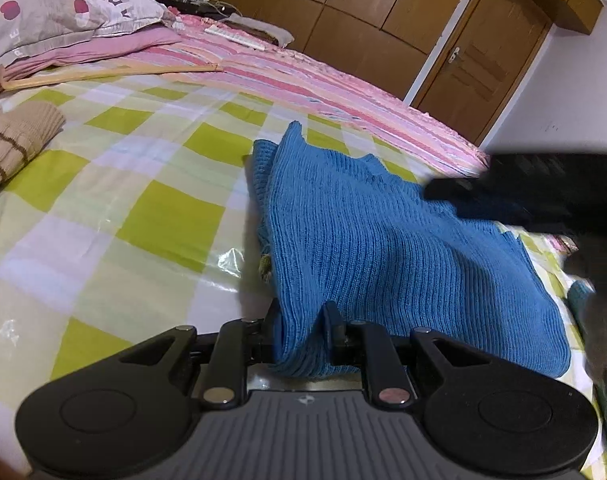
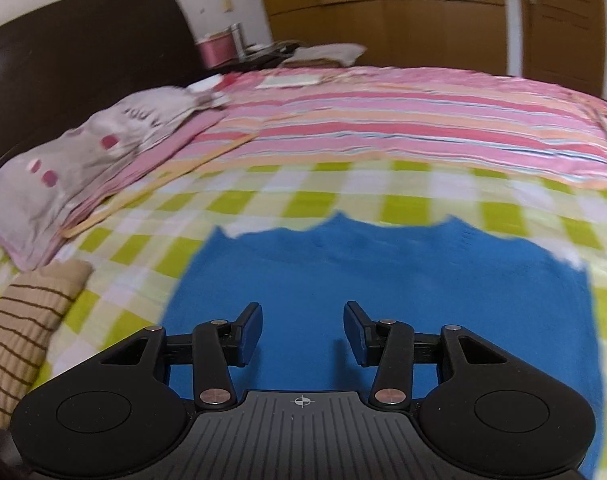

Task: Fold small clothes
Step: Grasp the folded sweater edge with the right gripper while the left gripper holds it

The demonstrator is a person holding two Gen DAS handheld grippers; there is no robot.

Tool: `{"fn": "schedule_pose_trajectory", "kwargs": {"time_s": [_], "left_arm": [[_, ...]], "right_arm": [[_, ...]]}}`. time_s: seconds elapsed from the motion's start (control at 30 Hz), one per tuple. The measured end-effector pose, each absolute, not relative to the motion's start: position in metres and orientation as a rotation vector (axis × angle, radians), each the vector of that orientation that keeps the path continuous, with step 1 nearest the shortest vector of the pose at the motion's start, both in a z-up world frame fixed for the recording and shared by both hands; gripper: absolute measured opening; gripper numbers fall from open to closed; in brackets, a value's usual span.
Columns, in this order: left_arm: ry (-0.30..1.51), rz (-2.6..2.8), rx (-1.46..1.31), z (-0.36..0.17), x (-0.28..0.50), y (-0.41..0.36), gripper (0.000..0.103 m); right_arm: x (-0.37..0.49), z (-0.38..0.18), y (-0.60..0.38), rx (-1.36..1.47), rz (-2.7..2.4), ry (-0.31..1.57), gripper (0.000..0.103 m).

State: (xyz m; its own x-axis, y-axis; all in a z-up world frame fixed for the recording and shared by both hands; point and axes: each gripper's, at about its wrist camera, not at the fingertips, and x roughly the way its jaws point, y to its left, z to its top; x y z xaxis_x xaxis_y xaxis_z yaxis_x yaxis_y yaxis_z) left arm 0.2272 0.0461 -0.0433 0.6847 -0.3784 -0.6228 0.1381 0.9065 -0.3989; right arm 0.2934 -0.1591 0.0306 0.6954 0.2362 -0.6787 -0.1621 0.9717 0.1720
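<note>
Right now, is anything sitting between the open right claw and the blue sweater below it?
Nothing visible. The right claw hangs open with only the blue sweater beneath and ahead of it. The left claw grips the sweater's near edge, off to one side.

The right wrist view is smeared by motion: the blue knit garment (image 2: 383, 280) shows no ribbing there, and its far edge dissolves into the green checked sheet (image 2: 263, 196). Its near part runs under the right gripper (image 2: 302, 332) body and off the bottom edge.

In the left wrist view, the left gripper (image 1: 302, 326) pads are mostly buried in the knit fold. A dark blurred shape (image 1: 543, 188) at the right edge covers the garment's far corner; it is perhaps the other gripper.

The striped tan garment (image 1: 15, 144) is cut by the left edge. Lettering on the pillow (image 1: 63, 12) is partly readable only.
</note>
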Motion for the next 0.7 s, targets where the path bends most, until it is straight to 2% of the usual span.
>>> {"fn": "schedule_pose_trajectory", "kwargs": {"time_s": [0.33, 0.57, 0.63, 0.7], "left_arm": [[0.749, -0.331, -0.402, -0.049, 0.22, 0.059, 0.023], [0.742, -0.344, -0.422, -0.052, 0.217, 0.064, 0.023], [0.741, -0.344, -0.413, -0.051, 0.217, 0.064, 0.023], [0.743, -0.339, -0.399, -0.05, 0.217, 0.062, 0.023]], "right_arm": [[0.339, 0.014, -0.052, -0.067, 0.311, 0.889, 0.049], [0.345, -0.017, 0.006, -0.359, 0.241, 0.903, 0.055], [0.344, -0.019, 0.006, -0.373, 0.243, 0.9, 0.053], [0.345, -0.018, 0.002, -0.373, 0.245, 0.902, 0.045]]}}
